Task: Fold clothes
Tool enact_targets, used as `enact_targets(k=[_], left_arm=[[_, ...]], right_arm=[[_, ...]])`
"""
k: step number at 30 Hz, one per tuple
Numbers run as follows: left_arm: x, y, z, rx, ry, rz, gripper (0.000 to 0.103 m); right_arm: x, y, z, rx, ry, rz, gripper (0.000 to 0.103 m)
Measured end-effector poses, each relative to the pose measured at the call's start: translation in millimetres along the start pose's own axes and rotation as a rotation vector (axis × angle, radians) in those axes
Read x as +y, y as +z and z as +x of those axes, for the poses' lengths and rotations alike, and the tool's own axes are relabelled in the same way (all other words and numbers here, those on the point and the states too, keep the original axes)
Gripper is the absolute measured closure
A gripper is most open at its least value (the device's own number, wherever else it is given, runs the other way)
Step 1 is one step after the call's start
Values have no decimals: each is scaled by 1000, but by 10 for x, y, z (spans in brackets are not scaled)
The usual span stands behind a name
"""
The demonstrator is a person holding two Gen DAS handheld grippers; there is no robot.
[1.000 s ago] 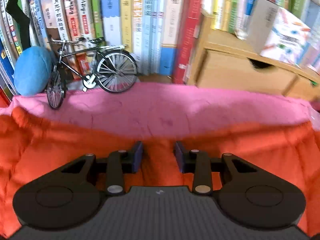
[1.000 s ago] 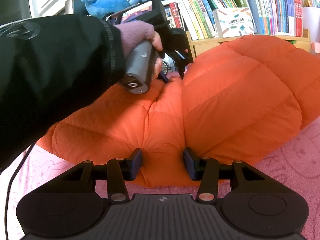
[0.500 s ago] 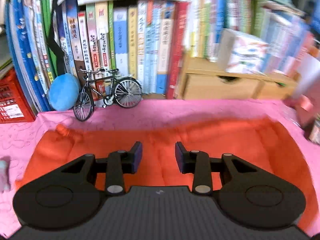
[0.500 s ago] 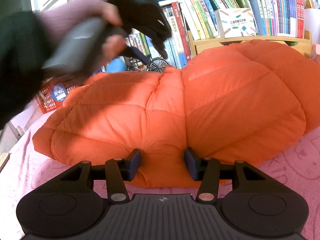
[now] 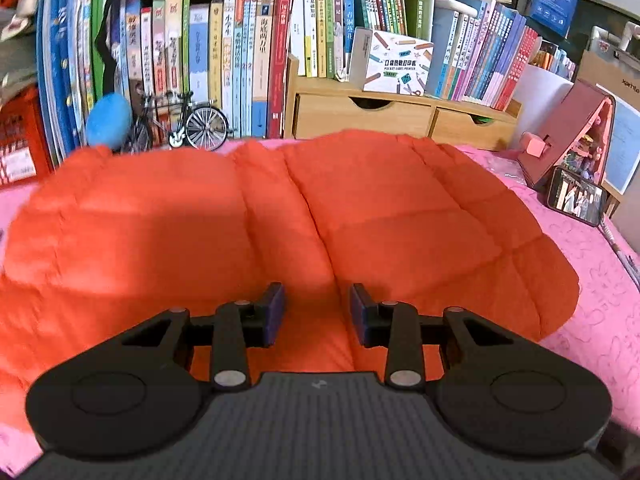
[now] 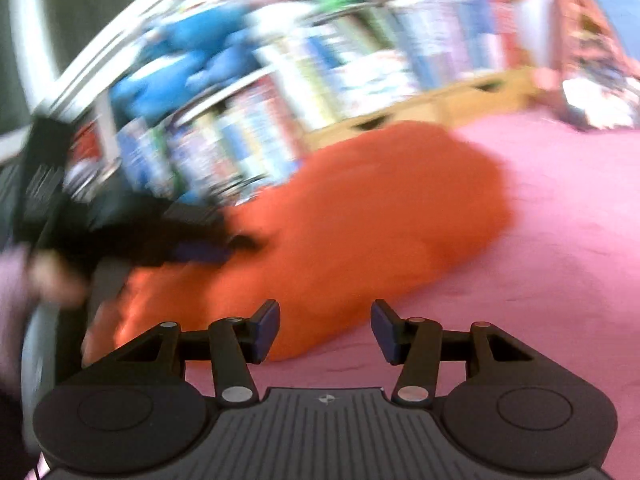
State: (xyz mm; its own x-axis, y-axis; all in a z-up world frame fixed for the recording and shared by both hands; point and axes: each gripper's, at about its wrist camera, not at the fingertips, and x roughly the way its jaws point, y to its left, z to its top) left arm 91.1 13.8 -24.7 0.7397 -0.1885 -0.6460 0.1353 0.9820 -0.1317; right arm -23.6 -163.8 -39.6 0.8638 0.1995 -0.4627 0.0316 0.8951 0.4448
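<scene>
The orange puffer jacket (image 5: 280,220) lies spread on the pink-covered surface (image 5: 600,300), in front of the bookshelf (image 5: 224,60) and wooden drawers (image 5: 400,114). Its long axis runs side to side across my left view, with a deep crease down the middle splitting it into two puffed lobes, so I judge it lies flat for folding along that seam. My left gripper (image 5: 316,308) hangs over the near edge at the crease, its jaws parted narrowly with nothing between them. My right gripper (image 6: 325,328) gapes wide and empty over the cloth beside the jacket's right end; that view is badly blurred.
</scene>
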Motion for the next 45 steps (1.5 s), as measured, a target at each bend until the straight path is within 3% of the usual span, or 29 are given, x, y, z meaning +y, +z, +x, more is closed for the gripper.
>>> enact_targets(k=[5, 13, 24, 38, 41, 45], left_arm=[[-34, -133, 20, -20, 50, -14, 68], [-88, -338, 50, -50, 131, -34, 67], [25, -357, 60, -41, 88, -83, 67], [100, -398, 69, -51, 45, -111, 67], [107, -402, 68, -53, 40, -115, 67], [129, -404, 69, -53, 28, -125, 67]], right_arm=[[-438, 216, -5, -32, -78, 125, 50], [-773, 336, 163, 17, 50, 290, 38], [-822, 457, 509, 50, 42, 331, 30], [-839, 616, 853, 33, 51, 315, 26], [-815, 645, 906, 39, 50, 292, 31], [-549, 685, 863, 15, -88, 123, 42]])
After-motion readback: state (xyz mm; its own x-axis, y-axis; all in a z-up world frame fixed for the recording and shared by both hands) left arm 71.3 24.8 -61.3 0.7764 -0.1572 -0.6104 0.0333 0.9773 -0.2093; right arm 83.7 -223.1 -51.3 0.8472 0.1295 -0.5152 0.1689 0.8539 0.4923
